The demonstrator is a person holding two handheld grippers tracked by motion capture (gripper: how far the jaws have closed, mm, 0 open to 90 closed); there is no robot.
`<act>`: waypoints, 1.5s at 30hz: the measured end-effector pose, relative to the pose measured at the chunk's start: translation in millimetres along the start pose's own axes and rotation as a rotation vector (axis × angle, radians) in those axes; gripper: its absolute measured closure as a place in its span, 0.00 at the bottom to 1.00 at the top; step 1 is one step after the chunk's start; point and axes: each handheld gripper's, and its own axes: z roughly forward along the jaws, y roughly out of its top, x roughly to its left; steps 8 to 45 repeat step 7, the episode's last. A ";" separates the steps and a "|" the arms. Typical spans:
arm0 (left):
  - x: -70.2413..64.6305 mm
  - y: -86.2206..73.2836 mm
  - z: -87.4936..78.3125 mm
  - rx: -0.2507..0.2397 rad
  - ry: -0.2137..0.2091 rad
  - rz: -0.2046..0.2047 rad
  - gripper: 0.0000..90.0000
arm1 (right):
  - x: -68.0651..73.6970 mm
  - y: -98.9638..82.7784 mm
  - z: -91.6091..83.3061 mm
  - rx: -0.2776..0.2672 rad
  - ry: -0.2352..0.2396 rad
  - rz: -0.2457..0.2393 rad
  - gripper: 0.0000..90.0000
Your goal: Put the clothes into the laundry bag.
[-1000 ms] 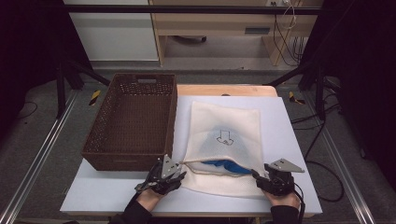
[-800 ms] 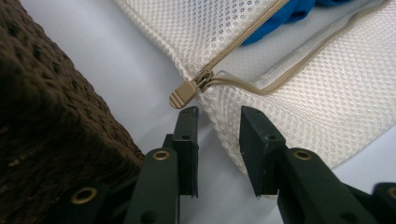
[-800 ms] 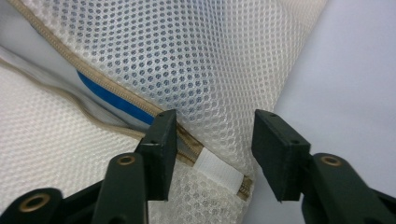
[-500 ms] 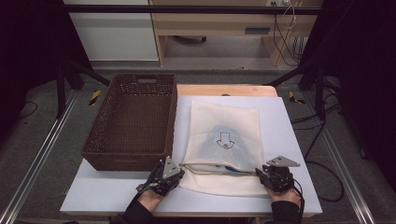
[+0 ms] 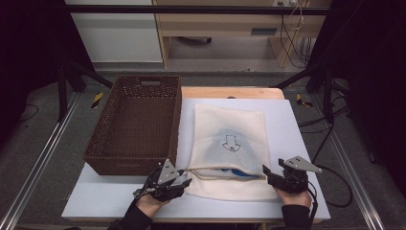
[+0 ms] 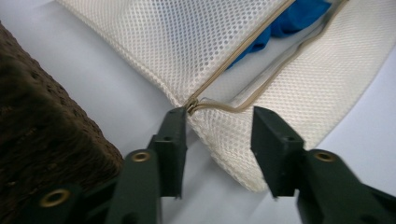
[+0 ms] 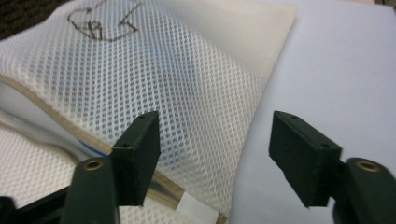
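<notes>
A cream mesh bag [image 5: 230,120] with a dark arrow print [image 5: 231,143] lies flat on the white table [image 5: 297,124]. Its zipped mouth faces the near edge and gapes a little, with blue cloth [image 5: 237,172] inside. My left gripper [image 5: 186,176] is at the mouth's left end. In the left gripper view its jaws [image 6: 219,140] have just been opening; the bag's corner and zip end [image 6: 191,106] lie between them, unpinched. My right gripper [image 5: 266,175] is at the right end. Its jaws [image 7: 217,154] have also just been opening, astride the bag's side edge [image 7: 163,70].
A brown wicker basket [image 5: 129,165] stands left of the bag, close beside my left gripper, and its wall [image 6: 42,140] rises at the left of the left gripper view. Bare white table lies right of the bag [image 7: 336,56]. The near table edge is just behind both hands.
The bag's mouth gaped wide with blue showing, lay flatter half a second ago, and now gapes slightly again. Both hands have stayed where they were.
</notes>
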 end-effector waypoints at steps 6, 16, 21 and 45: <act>3.9 -6.7 -14.5 -0.023 -0.018 0.027 0.41 | 1.2 2.7 -2.8 -0.034 -0.008 -0.005 0.26; 5.5 -8.3 -16.9 -0.021 -0.017 0.029 0.39 | 1.1 2.5 -3.2 -0.035 -0.008 -0.004 0.26; 5.5 -8.3 -16.9 -0.021 -0.017 0.029 0.39 | 1.1 2.5 -3.2 -0.035 -0.008 -0.004 0.26; 5.5 -8.3 -16.9 -0.021 -0.017 0.029 0.39 | 1.1 2.5 -3.2 -0.035 -0.008 -0.004 0.26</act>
